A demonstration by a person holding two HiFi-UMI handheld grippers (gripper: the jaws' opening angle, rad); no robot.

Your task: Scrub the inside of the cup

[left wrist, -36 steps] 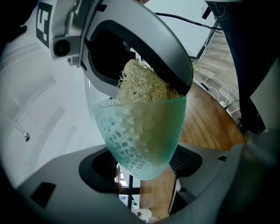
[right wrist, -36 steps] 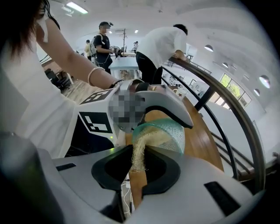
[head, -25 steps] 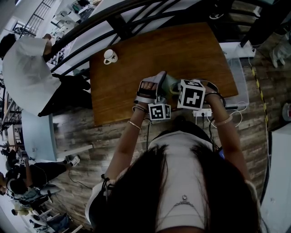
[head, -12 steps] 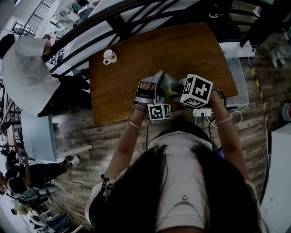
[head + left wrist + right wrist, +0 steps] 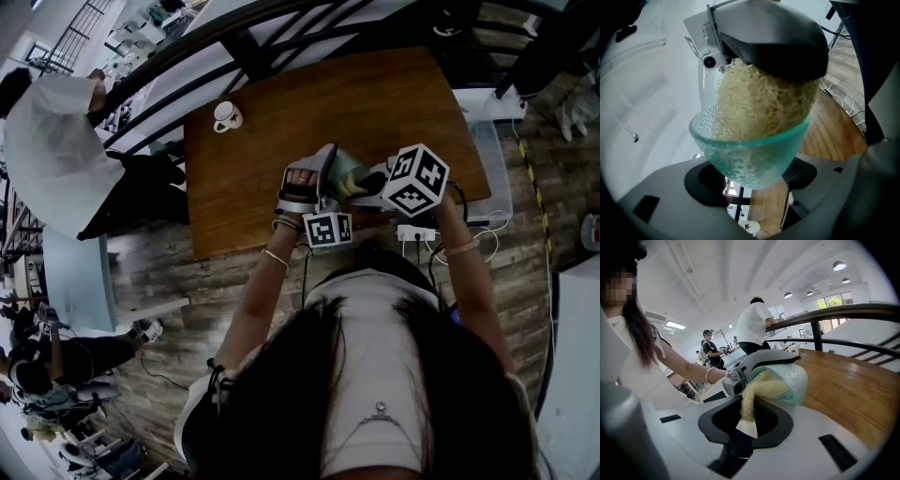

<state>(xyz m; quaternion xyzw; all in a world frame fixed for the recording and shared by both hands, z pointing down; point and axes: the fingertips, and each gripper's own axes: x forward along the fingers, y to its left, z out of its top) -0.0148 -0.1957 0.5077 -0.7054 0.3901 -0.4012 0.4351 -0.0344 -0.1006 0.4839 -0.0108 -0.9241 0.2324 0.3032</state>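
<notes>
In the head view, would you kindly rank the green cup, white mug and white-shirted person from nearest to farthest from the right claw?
1. Green cup, at the right claw, near table edge.
2. White mug, table's far left corner.
3. White-shirted person, off the table, far left.

1. Upper centre: wooden table (image 5: 309, 103), white mug (image 5: 226, 115) on its upper-left corner.
2. Upper left: person in white top (image 5: 52, 150) beside dark railing (image 5: 248, 54).
3. Right of centre: white power strip (image 5: 415, 232), just below table's edge.
</notes>
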